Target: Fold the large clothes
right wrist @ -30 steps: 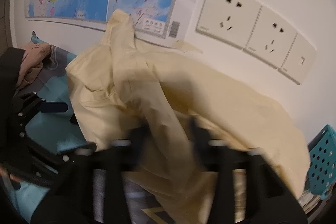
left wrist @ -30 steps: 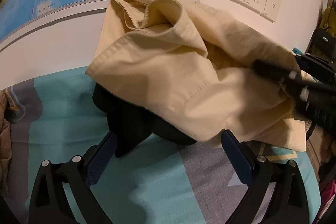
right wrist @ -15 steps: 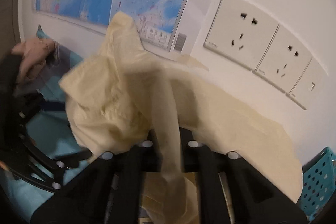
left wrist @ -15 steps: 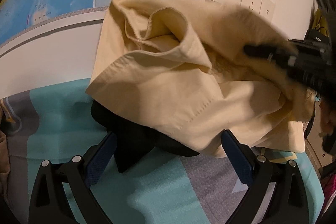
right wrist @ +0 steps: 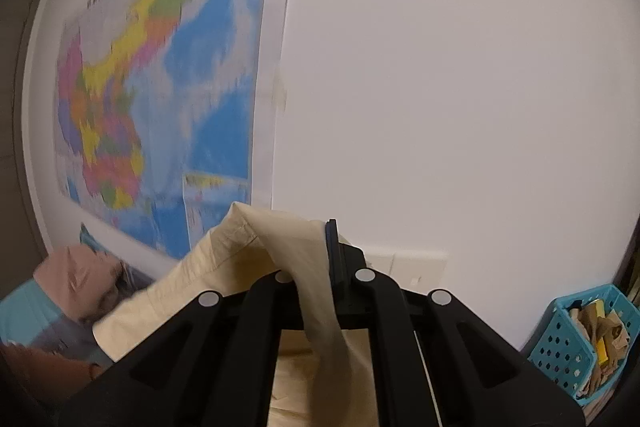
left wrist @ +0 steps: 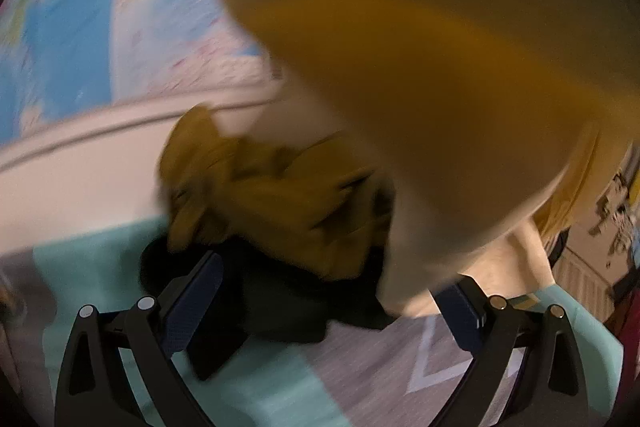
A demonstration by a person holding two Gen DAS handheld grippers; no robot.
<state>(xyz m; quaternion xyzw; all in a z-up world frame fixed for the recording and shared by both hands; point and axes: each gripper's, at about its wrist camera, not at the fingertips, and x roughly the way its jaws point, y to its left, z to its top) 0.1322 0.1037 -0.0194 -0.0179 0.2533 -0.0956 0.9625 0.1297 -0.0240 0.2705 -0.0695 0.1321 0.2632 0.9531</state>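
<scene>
The right claw (right wrist: 320, 259) is clamped on a hem of the cream garment (right wrist: 224, 287), lifted before the bare wall (right wrist: 460, 87) — room all round. The left claw (left wrist: 328, 299), closing with nothing between its fingers, hangs over a dark garment (left wrist: 280, 307) on the bed (left wrist: 100, 259) — cream cloth billows overhead.

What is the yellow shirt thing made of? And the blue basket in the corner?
The yellow garment looks like soft woven cloth, probably cotton: matte, with a stitched hem, and it drapes limply where the right claw pinches it. The blue basket looks like hard moulded plastic: smooth, slightly shiny walls punched with even round holes.
</scene>
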